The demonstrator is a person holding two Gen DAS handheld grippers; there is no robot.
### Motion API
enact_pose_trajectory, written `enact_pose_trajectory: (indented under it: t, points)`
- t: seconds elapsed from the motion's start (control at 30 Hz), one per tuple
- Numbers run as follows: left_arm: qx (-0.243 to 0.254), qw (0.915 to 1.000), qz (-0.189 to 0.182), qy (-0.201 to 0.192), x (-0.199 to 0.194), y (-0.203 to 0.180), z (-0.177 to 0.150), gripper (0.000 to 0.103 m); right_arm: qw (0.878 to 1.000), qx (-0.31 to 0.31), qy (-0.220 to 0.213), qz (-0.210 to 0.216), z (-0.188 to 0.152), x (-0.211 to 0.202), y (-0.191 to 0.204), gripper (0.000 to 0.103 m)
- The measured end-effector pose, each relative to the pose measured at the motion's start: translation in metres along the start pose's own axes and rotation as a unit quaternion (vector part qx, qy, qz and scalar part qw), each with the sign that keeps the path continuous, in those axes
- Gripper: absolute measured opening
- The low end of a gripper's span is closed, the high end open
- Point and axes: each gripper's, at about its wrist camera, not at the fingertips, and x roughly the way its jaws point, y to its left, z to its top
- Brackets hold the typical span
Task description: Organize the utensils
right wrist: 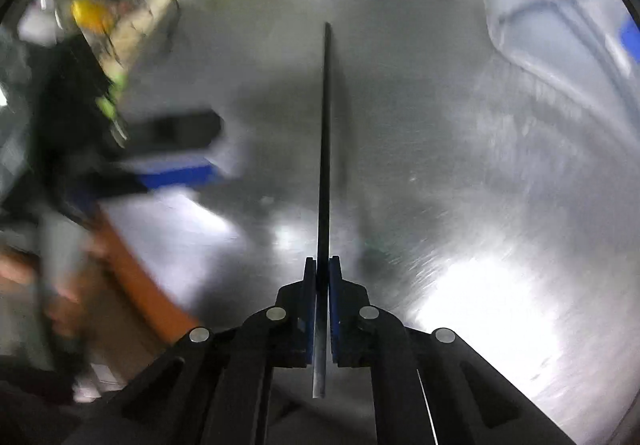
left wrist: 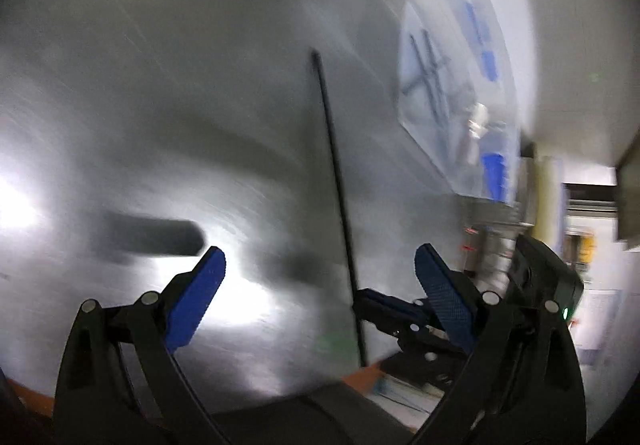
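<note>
The right gripper (right wrist: pixel 322 273) has its blue-padded jaws clenched on a thin, dark, straight rod-like utensil (right wrist: pixel 326 149), perhaps a chopstick, which runs from between the pads toward twelve o'clock above the brushed steel surface (right wrist: pixel 460 185). The left gripper (left wrist: pixel 320 265) stands released, jaws wide, nothing between them; in its view the same utensil crosses just inside the right pad. A clear plastic bag (left wrist: pixel 448 93) holding more utensils lies at two o'clock. The step looks like carrying a picked utensil; next it likely needs lining up with its place before release.
</note>
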Motion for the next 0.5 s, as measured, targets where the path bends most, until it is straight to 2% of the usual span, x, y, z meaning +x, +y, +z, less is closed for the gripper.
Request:
enact_pose_trajectory:
  t: [0.03, 0.1, 0.17, 0.23, 0.3, 0.33, 0.37, 0.4, 0.47, 0.5]
  points:
    - [-0.001, 0.9995, -0.024, 0.019, 0.008, -0.003, -0.002, 0.091, 0.999, 0.021, 0.0, 0.046, -0.001, -0.008, -0.005, 0.007]
    - [-0.002, 0.9981, -0.051, 0.035, 0.019, -0.008, -0.005, 0.091, 0.996, 0.033, 0.001, 0.086, -0.003, -0.017, -0.007, 0.007]
    - [-0.005, 0.9964, -0.074, 0.042, 0.029, -0.011, -0.008, 0.09, 0.994, 0.031, -0.001, 0.103, -0.006, -0.021, -0.006, 0.007]
    - [-0.012, 0.9963, -0.076, 0.038, 0.033, -0.01, -0.012, 0.075, 0.994, 0.027, 0.0, 0.105, -0.011, -0.022, -0.005, 0.007]
    - [-0.021, 0.9961, -0.075, 0.041, 0.038, -0.006, -0.014, 0.048, 0.995, 0.018, 0.005, 0.099, -0.012, -0.024, -0.004, 0.007]
    - [-0.026, 0.9959, -0.074, 0.045, 0.042, -0.004, -0.015, 0.041, 0.995, 0.016, 0.009, 0.099, -0.019, -0.023, -0.006, 0.007]
    - [-0.025, 0.9963, -0.068, 0.045, 0.043, -0.003, -0.016, 0.029, 0.995, 0.014, 0.013, 0.099, -0.02, -0.02, -0.006, 0.007]
    - [-0.022, 0.9974, -0.054, 0.041, 0.044, -0.002, -0.017, 0.021, 0.995, 0.013, 0.013, 0.096, -0.023, -0.015, -0.006, 0.007]
    - [-0.023, 0.9978, -0.05, 0.036, 0.045, -0.001, -0.017, 0.009, 0.995, 0.01, 0.019, 0.093, -0.023, -0.01, -0.008, 0.007]
    - [-0.026, 0.9978, -0.051, 0.033, 0.045, 0.0, -0.017, 0.008, 0.995, 0.012, 0.021, 0.093, -0.023, -0.009, -0.009, 0.007]
